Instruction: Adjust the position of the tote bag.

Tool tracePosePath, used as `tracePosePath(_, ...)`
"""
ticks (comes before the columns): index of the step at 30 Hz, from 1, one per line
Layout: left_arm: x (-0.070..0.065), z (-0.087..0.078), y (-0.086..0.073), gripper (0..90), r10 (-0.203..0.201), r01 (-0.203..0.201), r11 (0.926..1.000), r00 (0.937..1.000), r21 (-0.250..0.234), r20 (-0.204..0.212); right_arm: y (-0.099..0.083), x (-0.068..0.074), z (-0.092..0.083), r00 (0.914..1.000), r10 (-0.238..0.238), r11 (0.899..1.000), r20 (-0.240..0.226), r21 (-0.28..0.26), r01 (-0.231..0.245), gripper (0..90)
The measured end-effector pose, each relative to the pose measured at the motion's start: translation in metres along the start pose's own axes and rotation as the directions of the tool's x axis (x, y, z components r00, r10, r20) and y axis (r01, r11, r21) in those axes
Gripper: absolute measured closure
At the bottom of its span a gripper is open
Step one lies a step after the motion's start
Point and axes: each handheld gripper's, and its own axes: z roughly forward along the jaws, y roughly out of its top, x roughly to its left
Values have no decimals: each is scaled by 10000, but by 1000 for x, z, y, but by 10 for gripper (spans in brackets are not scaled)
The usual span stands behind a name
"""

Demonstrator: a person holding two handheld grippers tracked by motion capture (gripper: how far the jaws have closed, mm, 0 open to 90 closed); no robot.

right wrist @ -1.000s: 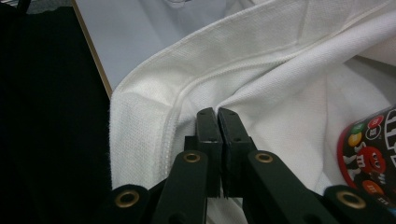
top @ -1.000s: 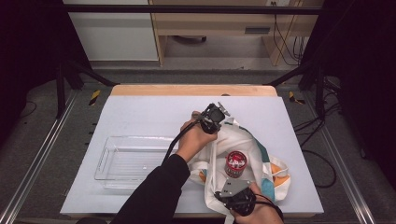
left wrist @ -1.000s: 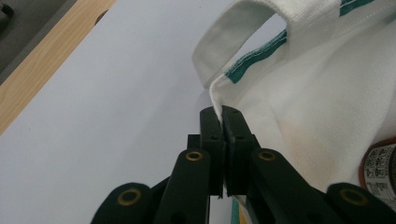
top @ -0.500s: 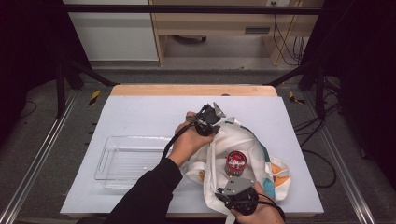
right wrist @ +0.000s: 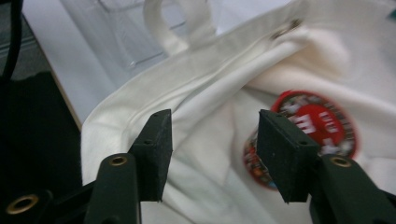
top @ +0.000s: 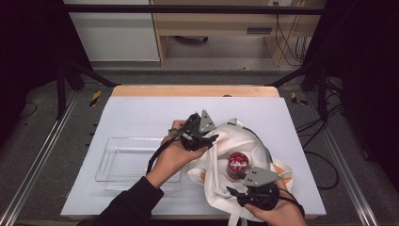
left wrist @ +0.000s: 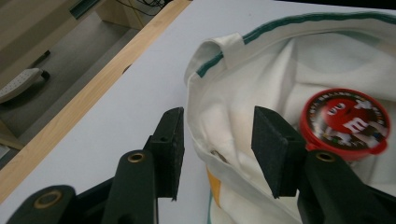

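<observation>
White cloth bag (top: 235, 160) lies on tabletop (top: 141, 110), right of clear plastic tray (top: 127, 162), mouth slack, red candy tub (top: 237, 164) inside. Left gripper (top: 209, 139) above bag's far-left rim, shifted left and lifted off cloth since a second ago; jaws just been opening, now spread, nothing pinched, rim below gap. Right gripper (top: 235, 190) at bag's near edge, raised slightly; jaws also just been opening, spread, cloth released.
</observation>
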Motion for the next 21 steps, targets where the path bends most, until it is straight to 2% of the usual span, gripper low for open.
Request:
tracePosePath(2,-5,-7,-4,519,84,-84,9999,10000,-117,35,6,-7,-9,9995,57,9998,304,-203,-51,420)
tracePosePath(5,-14,-16,-12,498,62,-56,9994,9998,-355,163,14,-20,-18,9972,201,9994,723,-305,-180,428)
tracePosePath(7,-21,-21,-19,493,-42,61,9984,9994,-567,336,17,-29,-21,9963,248,9994,824,-243,-229,462)
tracePosePath(11,-36,-23,-30,475,134,-93,9978,9979,-655,629,25,-52,-21,9906,480,9986,1282,-262,-450,488)
tracePosePath(15,-52,-24,-35,456,394,-325,9961,9956,-821,849,29,-74,-15,9722,646,9979,2253,-113,-637,488)
tracePosePath(18,-64,-25,-38,447,499,-398,9949,9928,-924,1092,24,-88,-7,9609,985,9949,2588,-63,-1003,495)
tracePosePath(21,-74,-24,-41,431,820,-688,9927,9873,-993,1358,16,-99,2,9517,1105,9929,2865,97,-1182,485)
